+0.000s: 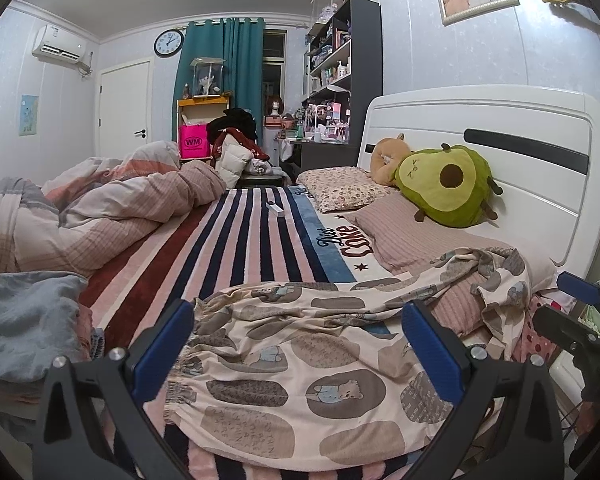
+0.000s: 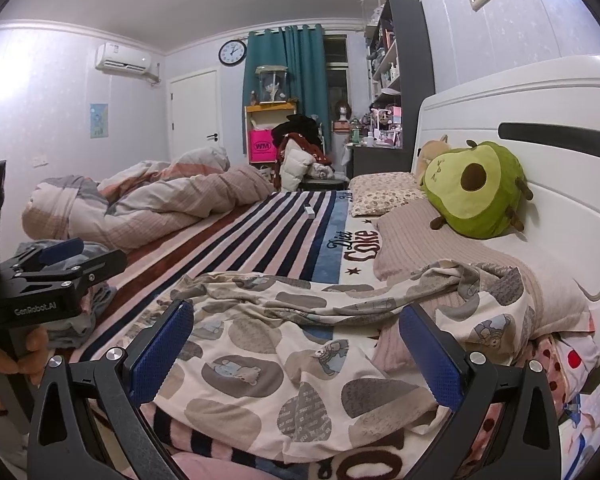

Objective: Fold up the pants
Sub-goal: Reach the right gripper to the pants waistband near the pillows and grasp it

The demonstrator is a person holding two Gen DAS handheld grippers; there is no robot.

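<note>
Cream pants (image 1: 300, 376) printed with grey ovals and little bears lie crumpled on the striped blanket (image 1: 236, 240) at the near edge of the bed. Their gathered waistband faces left, and one leg trails up onto the pink pillow (image 1: 412, 240). My left gripper (image 1: 298, 350) hovers open just above the pants, its blue pads (image 1: 162, 350) wide apart with nothing held. In the right wrist view the same pants (image 2: 300, 360) lie under my right gripper (image 2: 296, 354), also open and empty. Each gripper appears in the other's view: the right one (image 1: 580, 320) and the left one (image 2: 56, 272), held by a hand (image 2: 4, 360).
A rumpled duvet (image 1: 100, 208) covers the far left of the bed, with folded grey and pink clothes (image 1: 24, 320) near my left side. An avocado plush (image 1: 448, 184) leans on the white headboard (image 1: 500, 128). A small white box (image 1: 275, 209) lies mid-blanket.
</note>
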